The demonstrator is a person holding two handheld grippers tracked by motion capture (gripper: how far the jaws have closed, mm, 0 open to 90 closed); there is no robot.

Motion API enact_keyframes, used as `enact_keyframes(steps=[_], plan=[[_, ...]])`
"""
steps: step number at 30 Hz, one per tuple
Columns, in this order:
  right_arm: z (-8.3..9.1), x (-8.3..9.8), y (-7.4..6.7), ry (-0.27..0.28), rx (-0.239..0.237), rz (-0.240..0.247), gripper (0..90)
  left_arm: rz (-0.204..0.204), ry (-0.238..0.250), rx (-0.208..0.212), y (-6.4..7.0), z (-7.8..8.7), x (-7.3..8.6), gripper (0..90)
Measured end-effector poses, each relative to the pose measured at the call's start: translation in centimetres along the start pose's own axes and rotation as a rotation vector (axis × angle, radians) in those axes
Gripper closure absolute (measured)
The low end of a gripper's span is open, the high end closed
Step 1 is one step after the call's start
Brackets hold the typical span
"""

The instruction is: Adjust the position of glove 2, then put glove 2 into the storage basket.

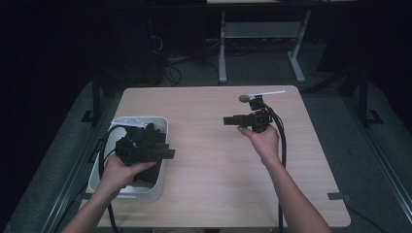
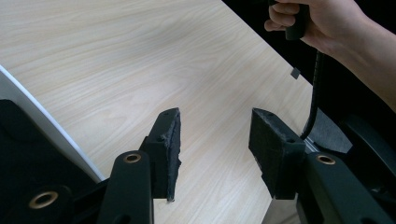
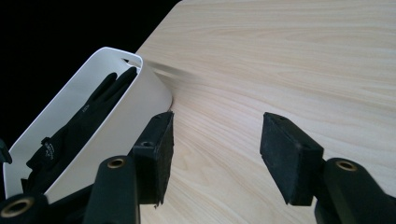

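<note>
My left tongs (image 2: 215, 140) stand released, the two black pads apart with only bare wood grain of the table (image 2: 116, 56) between them. In the high view these left tongs (image 1: 167, 154) hover over the white bin (image 1: 163, 127) at about eight o'clock on the table, pointing toward three o'clock.

My right tongs (image 3: 217, 154) are released too, nothing between the pads. From above, the right tongs (image 1: 227, 120) sit at about one o'clock on the table, held above the wood and pointing toward nine o'clock, at the bin.

In the right gripper view, the bin lies at ten o'clock of the tongs, and a black glove (image 3: 79, 121) lies inside it against the wall, fingers toward the far end. In the left gripper view, my right hand (image 2: 322, 23) grips its handle at one o'clock.
</note>
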State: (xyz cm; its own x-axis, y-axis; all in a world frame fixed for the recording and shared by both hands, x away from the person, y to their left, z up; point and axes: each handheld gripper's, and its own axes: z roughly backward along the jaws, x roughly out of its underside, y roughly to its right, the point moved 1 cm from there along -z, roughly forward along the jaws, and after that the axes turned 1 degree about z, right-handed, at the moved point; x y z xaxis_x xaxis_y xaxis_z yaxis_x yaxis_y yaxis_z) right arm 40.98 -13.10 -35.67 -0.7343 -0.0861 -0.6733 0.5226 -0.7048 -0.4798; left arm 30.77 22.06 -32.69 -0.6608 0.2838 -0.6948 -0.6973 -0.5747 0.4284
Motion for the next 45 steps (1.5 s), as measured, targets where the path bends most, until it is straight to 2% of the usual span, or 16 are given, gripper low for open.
enact_keyframes(steps=[20,36,45], plan=[[1.2,1.0,1.3,0.002,0.007,-0.027,43.4,-0.01,-0.002,0.016,0.4,-0.7,-0.2,53.0],[2.6,2.5,3.2,0.008,0.049,-0.044,42.7,-0.023,-0.012,0.031,1.5,-2.0,-0.3,51.3],[3.6,3.4,4.3,0.018,0.054,-0.067,42.3,-0.024,-0.014,0.035,1.8,-2.6,-0.5,50.8]])
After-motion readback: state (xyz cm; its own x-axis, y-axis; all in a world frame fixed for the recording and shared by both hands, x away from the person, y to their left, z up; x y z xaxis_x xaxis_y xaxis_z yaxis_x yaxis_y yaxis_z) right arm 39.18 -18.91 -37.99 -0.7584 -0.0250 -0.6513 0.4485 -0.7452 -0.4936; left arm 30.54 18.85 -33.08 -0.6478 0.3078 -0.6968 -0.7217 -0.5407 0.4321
